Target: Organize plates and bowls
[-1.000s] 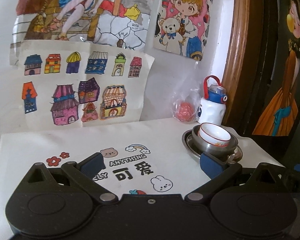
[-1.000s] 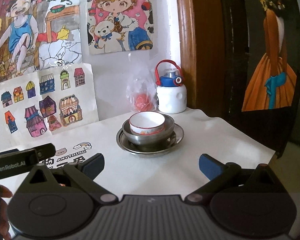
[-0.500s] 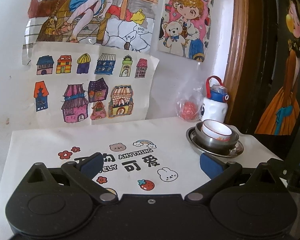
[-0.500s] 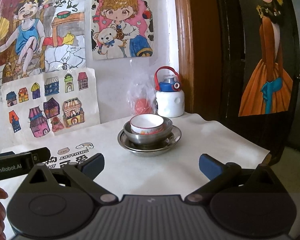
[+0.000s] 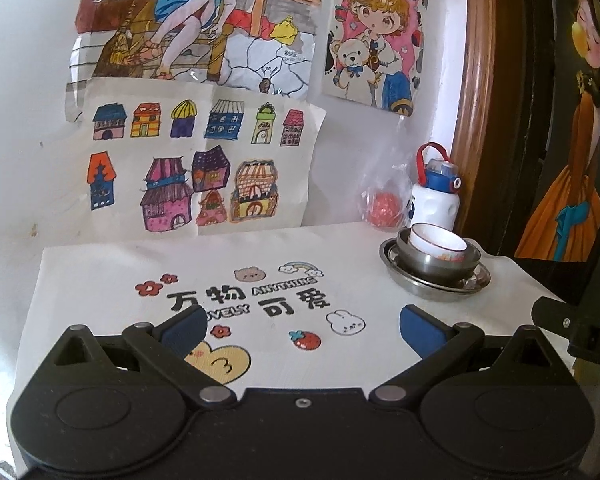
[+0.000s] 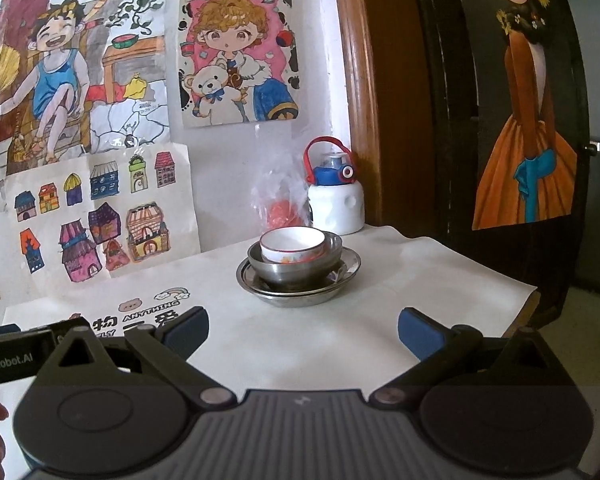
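a: so, where does the stack sit from each claw?

b: from the right gripper [image 6: 303,325] it lies straight ahead, nearly centred between the blue fingertips [image 6: 416,330] but well beyond them. from the left gripper [image 5: 300,326] it is ahead and far off to the right, past its right finger. i'd judge the right one better lined up to reach it.

a: and the stack itself?

b: a white bowl [image 6: 293,245] with a red pattern sits inside a steel bowl [image 6: 296,266], and that rests on a steel plate [image 6: 342,276]. all round, so there is no long axis to line up with; any rim would do.

a: claws holding anything?

b: no. both stand wide apart with nothing between them, hovering over the white tablecloth [image 5: 100,280].

a: what's near it?

b: behind the stack, against the wall, a white bottle [image 6: 336,208] with a red handle, and to its left a clear plastic bag [image 6: 278,208] with something red in it. both stand just beyond the plate. the cloth between the right claw and the stack is bare, so nothing blocks a straight approach. the other gripper's body [image 6: 16,346] shows low on the left.

a: so what's left?

b: by my reading the pieces look nested already; little seems undone
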